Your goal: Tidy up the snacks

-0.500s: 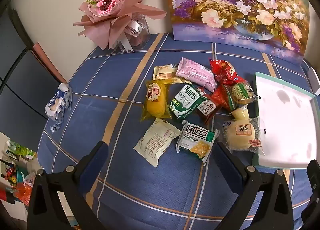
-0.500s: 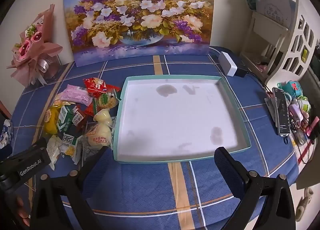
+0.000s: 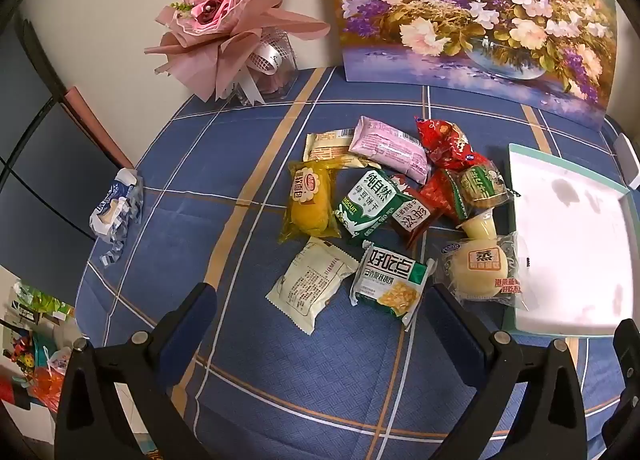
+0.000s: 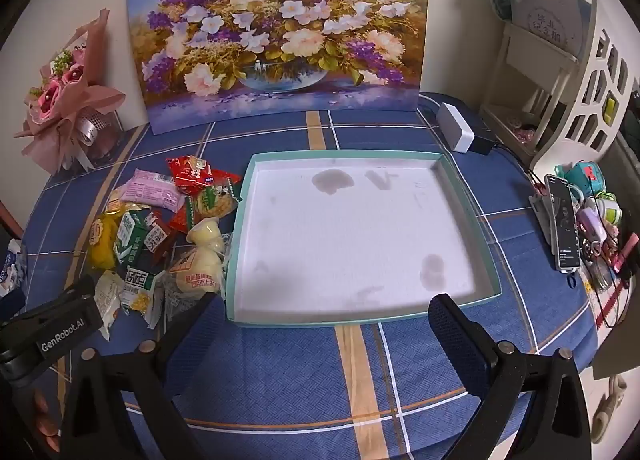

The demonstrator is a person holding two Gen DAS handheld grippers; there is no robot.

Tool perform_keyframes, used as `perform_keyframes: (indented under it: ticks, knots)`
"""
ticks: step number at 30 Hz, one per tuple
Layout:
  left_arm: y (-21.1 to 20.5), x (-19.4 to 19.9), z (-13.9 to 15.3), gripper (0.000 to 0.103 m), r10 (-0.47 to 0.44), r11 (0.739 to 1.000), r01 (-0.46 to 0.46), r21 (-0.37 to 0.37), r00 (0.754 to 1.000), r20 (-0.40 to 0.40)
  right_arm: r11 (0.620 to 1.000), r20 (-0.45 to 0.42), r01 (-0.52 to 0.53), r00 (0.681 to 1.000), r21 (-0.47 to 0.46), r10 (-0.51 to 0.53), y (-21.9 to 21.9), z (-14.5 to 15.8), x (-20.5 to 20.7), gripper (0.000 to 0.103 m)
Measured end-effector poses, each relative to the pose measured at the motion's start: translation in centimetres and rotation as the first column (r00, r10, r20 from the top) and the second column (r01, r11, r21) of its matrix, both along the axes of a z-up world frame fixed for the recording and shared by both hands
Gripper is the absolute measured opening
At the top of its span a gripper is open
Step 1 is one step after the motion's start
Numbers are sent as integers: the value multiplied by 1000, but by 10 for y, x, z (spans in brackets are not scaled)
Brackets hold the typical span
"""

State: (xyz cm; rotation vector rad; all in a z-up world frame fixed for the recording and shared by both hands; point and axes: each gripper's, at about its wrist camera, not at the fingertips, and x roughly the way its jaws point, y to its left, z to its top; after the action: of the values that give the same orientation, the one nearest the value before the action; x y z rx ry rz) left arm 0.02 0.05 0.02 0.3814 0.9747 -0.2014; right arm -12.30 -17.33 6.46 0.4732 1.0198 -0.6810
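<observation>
A heap of wrapped snacks lies on the blue checked tablecloth: a yellow bread packet (image 3: 310,202), a green biscuit packet (image 3: 370,204), a pink packet (image 3: 390,150), a red packet (image 3: 444,140), a white packet (image 3: 312,288), a green-and-white cracker packet (image 3: 390,280) and a steamed cake (image 3: 480,268). To their right sits a teal-rimmed tray (image 4: 468,196) with a stained white floor and nothing in it. My left gripper (image 3: 322,296) hovers open above the near snacks. My right gripper (image 4: 322,302) hangs open over the tray's near edge. Neither holds anything.
A pink bouquet (image 3: 224,20) and a flower painting (image 4: 280,40) stand at the back. A crumpled blue-and-white wrapper (image 3: 116,208) lies far left. A white box (image 4: 456,126), a phone (image 4: 562,220) and small clutter crowd the table's right edge beside a white shelf (image 4: 560,72).
</observation>
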Motion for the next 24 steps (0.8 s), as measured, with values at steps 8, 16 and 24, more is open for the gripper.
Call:
perform_keyframes:
  ticks: [8, 16, 24]
  knots:
    - [-3, -2, 0, 103, 1, 1000, -1, 1, 1000, -1, 1000, -4, -2, 1000, 0, 2, -1, 0, -1, 103]
    - [-3, -1, 1, 103, 1, 1000, -1, 1, 1000, -2, 1000, -5, -3, 1000, -1, 3, 1, -2, 1, 103]
    - [-3, -2, 1, 103, 1, 1000, -1, 1, 1000, -2, 1000, -7, -4, 1000, 1, 4, 2, -2, 1, 103]
